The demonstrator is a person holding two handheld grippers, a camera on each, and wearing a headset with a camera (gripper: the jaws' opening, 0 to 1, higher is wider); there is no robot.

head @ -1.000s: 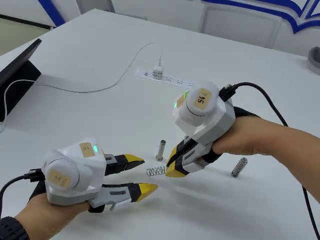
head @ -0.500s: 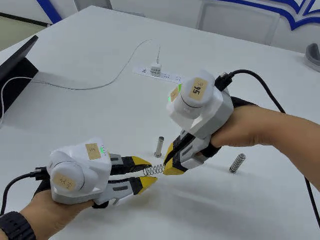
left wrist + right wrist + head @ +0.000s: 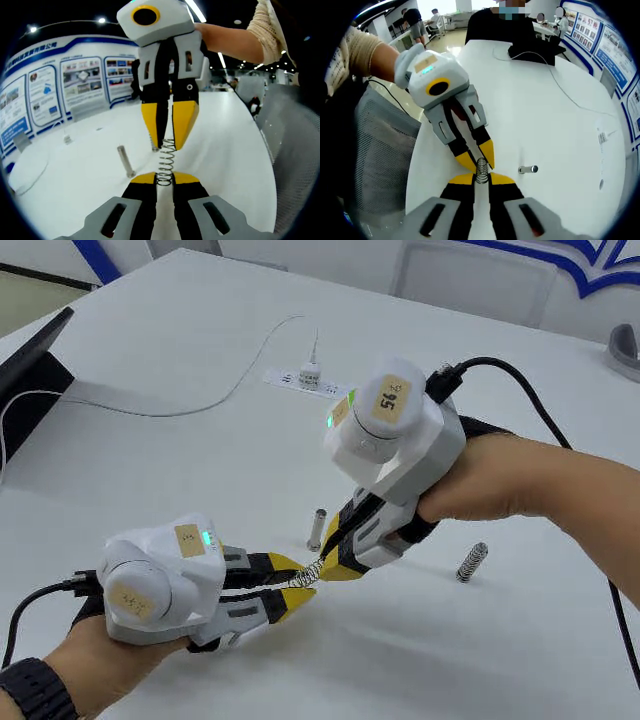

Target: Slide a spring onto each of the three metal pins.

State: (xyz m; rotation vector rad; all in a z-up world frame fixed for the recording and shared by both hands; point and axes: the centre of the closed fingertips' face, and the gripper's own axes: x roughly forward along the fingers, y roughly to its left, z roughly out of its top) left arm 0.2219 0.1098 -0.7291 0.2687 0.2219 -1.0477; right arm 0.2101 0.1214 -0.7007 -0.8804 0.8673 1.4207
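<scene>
Spanning the gap between both claws, a thin coiled silver wire spring [image 3: 311, 574] is held over the white counter [image 3: 200, 470]. One end is pinched by the left claw [image 3: 166, 178] and the other by the right claw [image 3: 481, 179], each pressed together on it. A short upright grey metal pin [image 3: 317, 529] stands just behind, and a second, thicker coiled spring [image 3: 472, 562] lies apart. A white power strip [image 3: 308, 382] and a dark monitor [image 3: 30, 370] are seen farther back.

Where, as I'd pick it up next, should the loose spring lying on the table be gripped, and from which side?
Probably grip the loose spring across its middle coils, from above: it lies on its side on the table, flanks exposed.
</scene>
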